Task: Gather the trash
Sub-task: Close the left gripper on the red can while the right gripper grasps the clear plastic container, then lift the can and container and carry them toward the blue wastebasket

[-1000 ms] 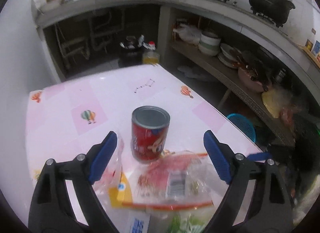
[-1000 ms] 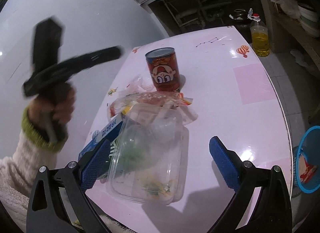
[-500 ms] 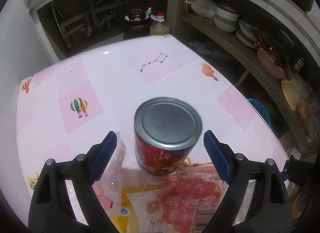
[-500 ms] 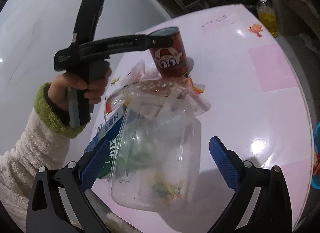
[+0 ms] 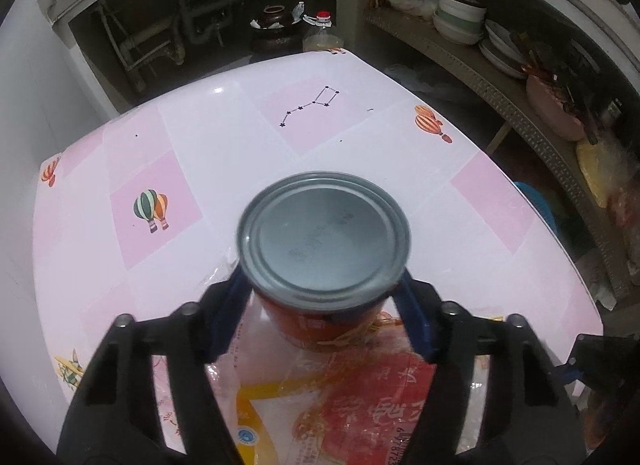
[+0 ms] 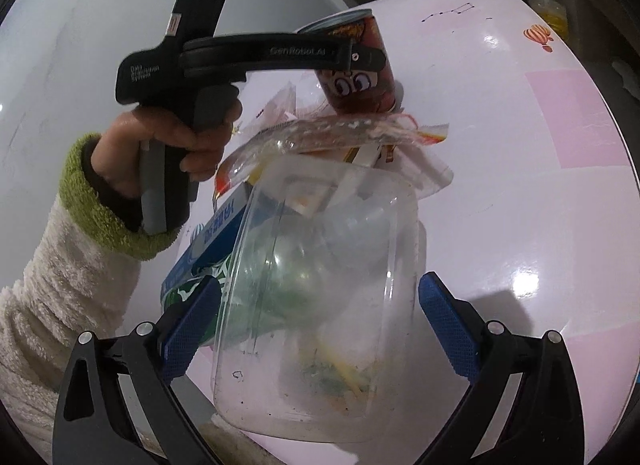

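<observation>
Left gripper closing on the can; right gripper spread around the clear tub.

At left a hand holds the left tool, its jaws closing with the red can between the pads, which look to be at its sides, low enough probably to clear the rim. The can stands upright on the pink table, long axis vertical, lid up, base at the wrapper edge. At right, the open jaws flank the tub without touching, apparently readying a grasp.

"GenRobot.AI" on left hand-held gripper
</observation>
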A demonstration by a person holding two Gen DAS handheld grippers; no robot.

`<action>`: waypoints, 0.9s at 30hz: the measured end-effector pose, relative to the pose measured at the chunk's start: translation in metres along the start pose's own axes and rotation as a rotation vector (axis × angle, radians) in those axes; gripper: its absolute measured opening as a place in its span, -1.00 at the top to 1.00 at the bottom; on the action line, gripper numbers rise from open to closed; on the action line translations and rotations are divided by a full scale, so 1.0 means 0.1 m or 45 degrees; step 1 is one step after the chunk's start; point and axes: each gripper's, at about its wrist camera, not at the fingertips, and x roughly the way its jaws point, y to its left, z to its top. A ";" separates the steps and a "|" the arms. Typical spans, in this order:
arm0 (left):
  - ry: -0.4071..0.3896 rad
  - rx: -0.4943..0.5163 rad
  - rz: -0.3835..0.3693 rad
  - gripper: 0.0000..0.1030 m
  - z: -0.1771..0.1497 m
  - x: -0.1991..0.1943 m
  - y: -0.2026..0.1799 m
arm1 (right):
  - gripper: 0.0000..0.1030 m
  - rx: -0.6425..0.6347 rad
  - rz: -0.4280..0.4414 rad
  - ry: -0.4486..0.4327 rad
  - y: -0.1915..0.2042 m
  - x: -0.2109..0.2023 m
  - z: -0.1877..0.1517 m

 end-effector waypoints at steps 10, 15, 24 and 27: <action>-0.040 -0.040 0.007 -0.20 -0.05 -0.09 0.06 | -0.69 -0.011 -0.048 -0.008 0.03 -0.07 -0.05; -0.088 -0.081 0.013 -0.20 -0.09 -0.25 0.11 | -0.67 -0.003 -0.090 -0.033 -0.02 -0.26 -0.10; -0.170 -0.131 0.012 -0.20 -0.13 -0.53 0.16 | -0.66 0.031 -0.131 -0.123 -0.13 -0.65 -0.23; -0.199 -0.138 0.020 -0.20 -0.14 -0.65 0.18 | -0.66 0.050 -0.147 -0.160 -0.17 -0.78 -0.28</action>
